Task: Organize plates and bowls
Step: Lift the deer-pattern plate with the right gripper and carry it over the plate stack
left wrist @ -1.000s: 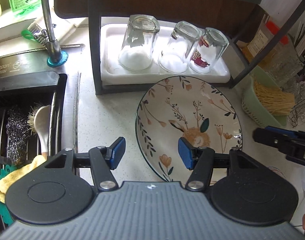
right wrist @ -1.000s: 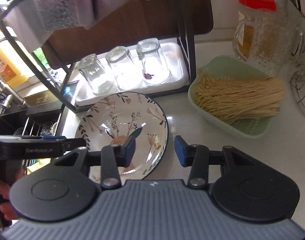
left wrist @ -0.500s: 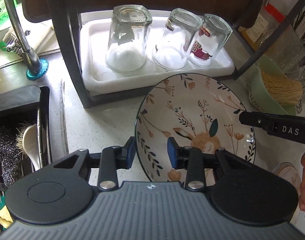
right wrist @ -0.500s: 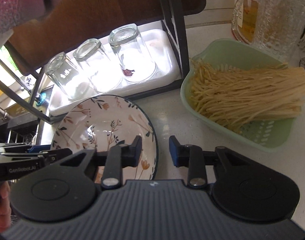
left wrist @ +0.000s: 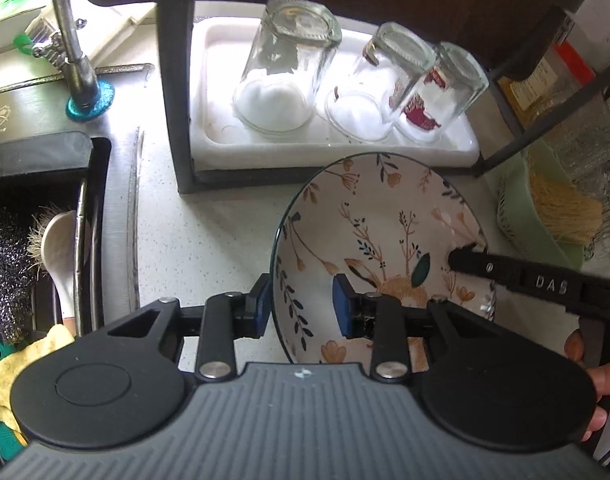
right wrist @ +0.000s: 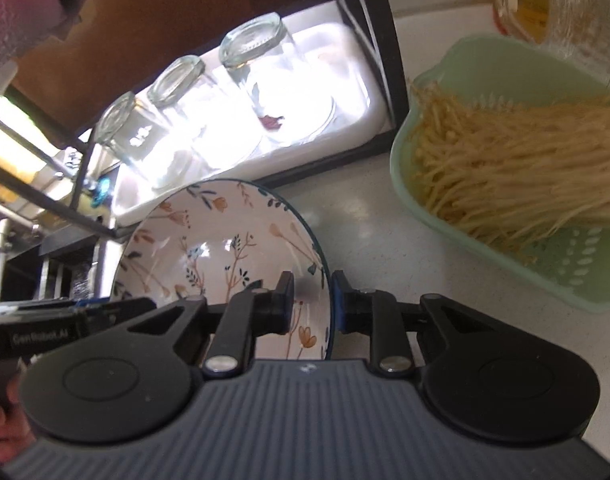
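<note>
A floral bowl [left wrist: 385, 240] [right wrist: 225, 240] sits on the pale counter in front of a black rack. My left gripper [left wrist: 301, 308] straddles the bowl's left rim, one blue pad outside and one inside, shut on it. My right gripper [right wrist: 313, 304] straddles the opposite rim, and its jaws are closing with the rim between them and the pads against the wall. In the left wrist view the right gripper's finger [left wrist: 469, 260] lies on the far rim. A hand shows at the lower edge of each view.
Three upturned glasses [left wrist: 281, 80] stand in a white tray [left wrist: 209, 144] under the rack, just behind the bowl. A green basket [right wrist: 401, 168] of noodles sits to the right. The sink [left wrist: 97, 200] with a scourer and a tap [left wrist: 73, 60] lies to the left.
Both grippers came down onto the bowl and narrowed their jaws over its opposite rims. The bowl now looks nearer and slightly tilted.
</note>
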The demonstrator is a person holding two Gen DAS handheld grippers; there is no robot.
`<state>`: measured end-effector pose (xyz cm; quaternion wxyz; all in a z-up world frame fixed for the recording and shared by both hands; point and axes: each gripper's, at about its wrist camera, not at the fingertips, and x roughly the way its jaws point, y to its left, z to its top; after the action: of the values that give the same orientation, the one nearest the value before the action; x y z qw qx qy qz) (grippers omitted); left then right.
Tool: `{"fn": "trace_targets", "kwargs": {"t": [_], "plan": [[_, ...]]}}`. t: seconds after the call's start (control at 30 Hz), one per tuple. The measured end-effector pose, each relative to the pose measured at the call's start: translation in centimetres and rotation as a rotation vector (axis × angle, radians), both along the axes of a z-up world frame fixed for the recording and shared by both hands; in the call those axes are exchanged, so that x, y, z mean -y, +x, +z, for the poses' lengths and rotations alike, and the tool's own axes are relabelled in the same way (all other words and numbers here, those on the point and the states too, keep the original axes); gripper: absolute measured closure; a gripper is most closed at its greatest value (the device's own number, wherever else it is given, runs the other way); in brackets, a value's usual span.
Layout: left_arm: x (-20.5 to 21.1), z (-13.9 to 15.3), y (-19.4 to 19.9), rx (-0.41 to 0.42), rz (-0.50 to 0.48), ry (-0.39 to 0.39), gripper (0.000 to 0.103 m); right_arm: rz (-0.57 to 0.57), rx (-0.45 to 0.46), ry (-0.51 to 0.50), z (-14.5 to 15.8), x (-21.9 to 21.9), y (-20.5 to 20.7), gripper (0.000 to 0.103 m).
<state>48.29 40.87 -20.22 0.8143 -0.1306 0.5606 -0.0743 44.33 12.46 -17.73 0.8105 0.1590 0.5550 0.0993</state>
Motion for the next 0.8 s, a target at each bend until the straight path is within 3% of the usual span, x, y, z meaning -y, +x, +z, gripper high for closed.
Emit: {"fn": "trace_targets", "kwargs": {"t": [0.4, 0.6, 0.8], "plan": [[0.5, 5.2, -2.4, -0.003, 0.049, -0.088, 0.066, -0.027, 0.034, 0.095, 4.5, 2.7, -4.1, 0.079], [2.5, 8.1, -4.3, -0.012, 0.023, -0.15, 0.066, -0.125, 0.073, 0.157, 7.8, 5.7, -7.1, 0.079], [6.0, 9.2, -5.9, -0.019, -0.027, -0.192, 0.066, -0.179, 0.102, 0.13, 9.9, 8.7, -10.6, 0.079]]}}
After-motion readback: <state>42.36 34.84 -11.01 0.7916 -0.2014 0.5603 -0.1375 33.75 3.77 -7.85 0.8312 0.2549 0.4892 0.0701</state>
